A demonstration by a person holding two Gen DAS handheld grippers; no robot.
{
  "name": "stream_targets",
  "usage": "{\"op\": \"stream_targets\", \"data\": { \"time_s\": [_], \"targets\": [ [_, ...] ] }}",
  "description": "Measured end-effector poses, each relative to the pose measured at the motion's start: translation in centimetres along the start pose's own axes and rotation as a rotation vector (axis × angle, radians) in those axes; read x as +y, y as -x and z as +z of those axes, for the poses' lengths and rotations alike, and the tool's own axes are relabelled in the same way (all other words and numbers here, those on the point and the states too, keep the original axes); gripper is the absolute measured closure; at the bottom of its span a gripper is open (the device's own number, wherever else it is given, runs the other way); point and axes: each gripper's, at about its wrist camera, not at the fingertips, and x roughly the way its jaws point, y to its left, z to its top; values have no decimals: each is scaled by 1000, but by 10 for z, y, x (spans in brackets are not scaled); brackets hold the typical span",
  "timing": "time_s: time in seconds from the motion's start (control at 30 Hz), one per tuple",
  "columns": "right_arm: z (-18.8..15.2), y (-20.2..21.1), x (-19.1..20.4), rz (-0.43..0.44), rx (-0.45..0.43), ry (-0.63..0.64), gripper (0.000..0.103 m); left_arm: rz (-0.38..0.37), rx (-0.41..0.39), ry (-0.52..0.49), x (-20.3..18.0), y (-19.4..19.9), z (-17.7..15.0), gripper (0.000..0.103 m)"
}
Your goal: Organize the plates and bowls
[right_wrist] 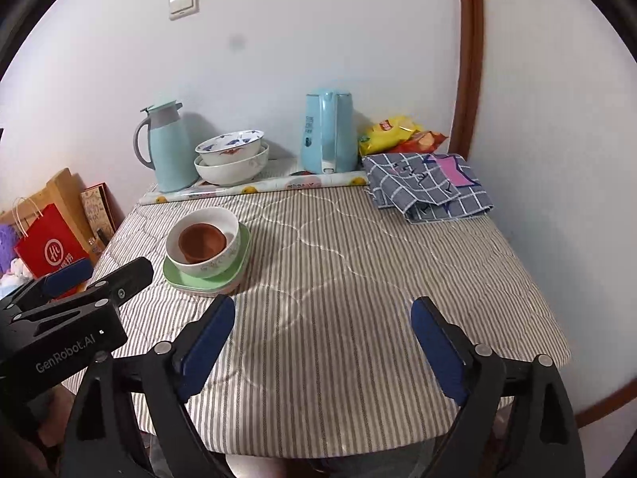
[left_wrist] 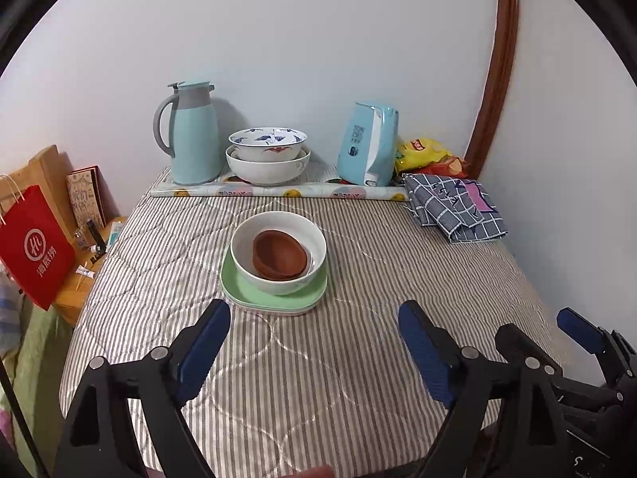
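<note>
in the left wrist view, the left gripper (left_wrist: 314,318) is seen with its jaws spread wide and nothing between them, held above the striped cloth (left_wrist: 358,279) of the table. just past its fingertips a stack is set on the cloth: green plates (left_wrist: 239,286) at the bottom, a white bowl (left_wrist: 278,279) resting on them, and brown dishes (left_wrist: 278,253) nested inside the bowl. the stack is touched by neither finger. at the far edge, against the wall, a thermos (left_wrist: 195,135) is stood beside two more nested bowls (left_wrist: 266,157), with a blue kettle (left_wrist: 368,145) to their right, a snack bag (left_wrist: 426,153) beyond it and a folded checked cloth (left_wrist: 454,207) near the right edge. a red bag (left_wrist: 34,247) is seen off the table at the left. part of the right gripper (left_wrist: 537,326) is visible at the lower right, also spread apart. in the right wrist view, the right gripper (right_wrist: 322,314) is shown wide and empty over bare cloth (right_wrist: 358,259), well clear of the stack. the plates (right_wrist: 191,281), bowl (right_wrist: 203,267) and dishes (right_wrist: 201,243) are placed to the left of it, near the table's left edge. the left gripper (right_wrist: 99,269) is seen at the far left, just beside the stack without touching it. the thermos (right_wrist: 167,147), nested bowls (right_wrist: 231,159), kettle (right_wrist: 328,131), snack bag (right_wrist: 398,133) and checked cloth (right_wrist: 426,183) are lined up along the back.
</note>
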Motion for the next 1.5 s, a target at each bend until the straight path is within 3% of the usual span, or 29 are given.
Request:
{"op": "stream_targets", "data": {
  "time_s": [0.47,1.5],
  "targets": [
    [-6,10,-11,-54,-1,-5,13,-3,-8,-12,-9,12,-3,15],
    [-11,17,-16,-45,-13,-12,13,-3,2,-25,-12,12,-8,15]
  ]
}}
